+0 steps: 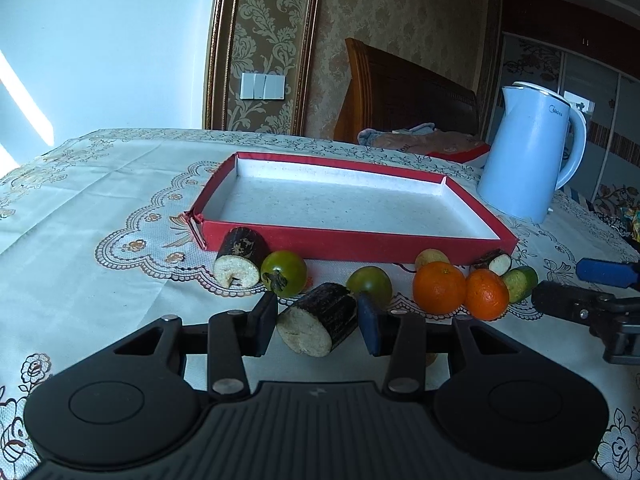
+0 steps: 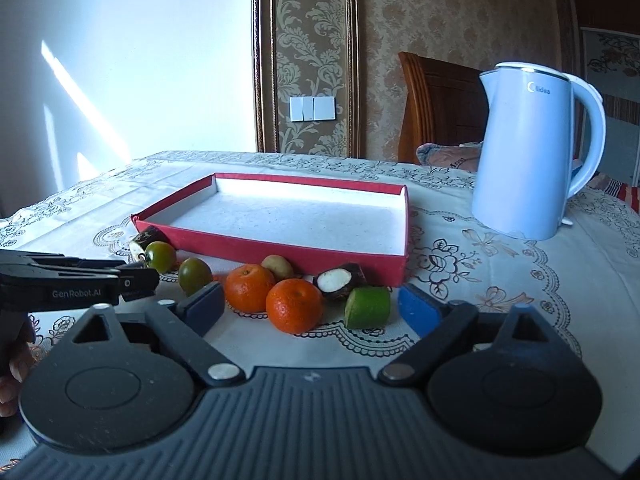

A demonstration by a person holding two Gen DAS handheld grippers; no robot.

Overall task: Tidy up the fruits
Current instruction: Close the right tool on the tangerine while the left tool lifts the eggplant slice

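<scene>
- Two grippers were over a table (image 1: 100,184) with a patterned cloth, one in each view.
- In the left wrist view, the left gripper (image 1: 318,322) pinched a dark sugarcane piece (image 1: 320,320) in the lower middle of the frame; both pads touched its sides.
- Behind it lay a second sugarcane piece (image 1: 239,258) and two green tomatoes (image 1: 285,273), (image 1: 370,285), just in front of the red tray (image 1: 360,242).
- In the right wrist view, the right gripper (image 2: 310,306) was spread wide and pinched nothing; two oranges (image 2: 250,287), (image 2: 294,306) and a green cut fruit (image 2: 368,307) lay between its fingers.
- A small cut piece with white flesh (image 2: 338,280) and a yellowish fruit (image 2: 278,267) lay close to the front wall of the tray.
- A light blue kettle (image 2: 528,152) stood at the right of the frame, well apart from the fruits.
</scene>
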